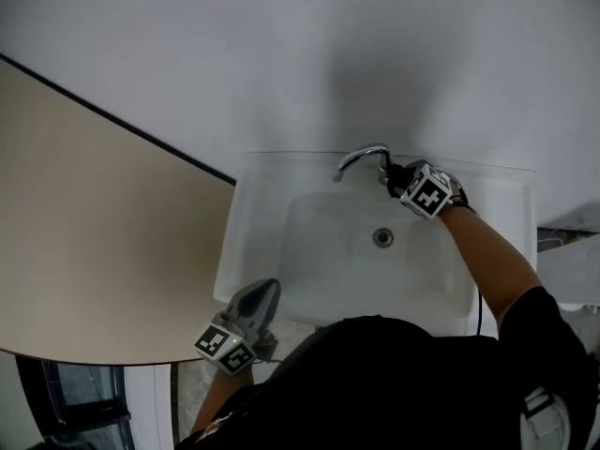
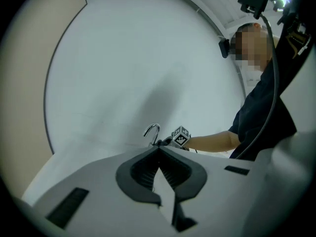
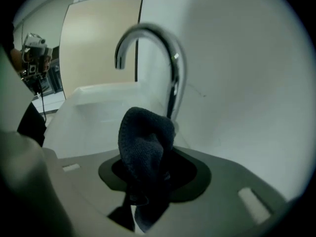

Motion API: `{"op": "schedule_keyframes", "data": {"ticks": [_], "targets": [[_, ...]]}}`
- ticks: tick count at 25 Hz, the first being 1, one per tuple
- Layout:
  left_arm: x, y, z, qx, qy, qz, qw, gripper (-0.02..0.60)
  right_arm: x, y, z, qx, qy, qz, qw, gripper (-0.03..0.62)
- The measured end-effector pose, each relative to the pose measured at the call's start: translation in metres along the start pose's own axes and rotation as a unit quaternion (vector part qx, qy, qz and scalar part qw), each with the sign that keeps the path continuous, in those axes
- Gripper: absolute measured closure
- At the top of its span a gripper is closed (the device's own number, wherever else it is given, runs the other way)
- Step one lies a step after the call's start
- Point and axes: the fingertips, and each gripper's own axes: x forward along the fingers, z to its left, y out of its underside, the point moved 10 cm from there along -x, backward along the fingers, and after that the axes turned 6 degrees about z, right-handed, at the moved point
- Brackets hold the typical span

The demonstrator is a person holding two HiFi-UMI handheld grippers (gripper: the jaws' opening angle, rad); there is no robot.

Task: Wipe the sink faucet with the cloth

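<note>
Bunched dark cloth (image 3: 145,137) sits clamped in my right gripper (image 1: 394,176), just beside the faucet (image 1: 361,155) stem. My left gripper (image 1: 265,293) hangs closed and empty near the sink's (image 1: 246,242) front edge. Pressing hard could drag the cloth loose, I reckon.

Grey left tongs (image 1: 266,290), marker cube (image 1: 225,347), black shirt (image 1: 394,382)
</note>
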Motion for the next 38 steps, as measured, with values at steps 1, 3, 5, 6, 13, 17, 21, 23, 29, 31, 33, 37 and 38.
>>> {"op": "schedule_keyframes", "data": {"ticks": [1,3,5,6,13,17,21,23,29,31,33,37,38], "targets": [[0.005,-0.003,0.012,0.009,0.016,0.002,0.9998,0.580,0.012,-0.007,0.005,-0.003,-0.006,0.026,1.000,0.444],[0.012,-0.007,0.034,0.026,0.049,0.006,0.9985,0.581,0.025,-0.020,0.009,0.018,-0.012,0.059,0.998,0.444],[0.014,-0.014,0.056,0.028,0.082,0.009,0.9962,0.581,0.030,-0.027,0.007,0.057,-0.012,0.080,0.995,0.441],[0.013,-0.019,0.068,0.028,0.096,0.011,0.9949,0.580,0.031,-0.028,0.005,0.077,-0.013,0.085,0.993,0.438],[0.003,-0.032,0.120,0.035,0.120,0.002,0.9922,0.581,0.032,-0.027,-0.002,0.131,-0.014,0.115,0.985,0.434],[-0.003,-0.021,0.124,0.016,0.112,-0.011,0.9935,0.581,0.028,-0.027,-0.005,0.114,0.007,0.133,0.985,0.434],[0.001,-0.011,0.118,0.003,0.107,-0.007,0.9942,0.581,0.028,-0.017,-0.021,0.117,0.016,0.138,0.983,0.442],[0.005,-0.008,0.113,0.001,0.106,-0.004,0.9943,0.580,0.036,-0.016,-0.029,0.118,0.009,0.145,0.982,0.444],[0.008,-0.007,0.097,0.003,0.098,0.014,0.9950,0.581,0.068,0.000,-0.044,0.133,-0.013,0.178,0.975,0.454],[0.009,-0.007,0.094,0.005,0.093,0.019,0.9954,0.581,0.079,0.010,-0.047,0.164,-0.030,0.174,0.970,0.461],[0.009,-0.006,0.090,0.004,0.091,0.021,0.9956,0.581,0.080,0.022,-0.050,0.205,-0.063,0.152,0.965,0.462],[0.009,-0.008,0.093,0.000,0.091,0.020,0.9957,0.581,0.043,0.027,-0.048,0.225,-0.133,0.072,0.963,0.459],[0.009,-0.009,0.096,0.000,0.091,0.018,0.9957,0.581,0.031,0.026,-0.045,0.222,-0.136,0.053,0.964,0.457]]}}
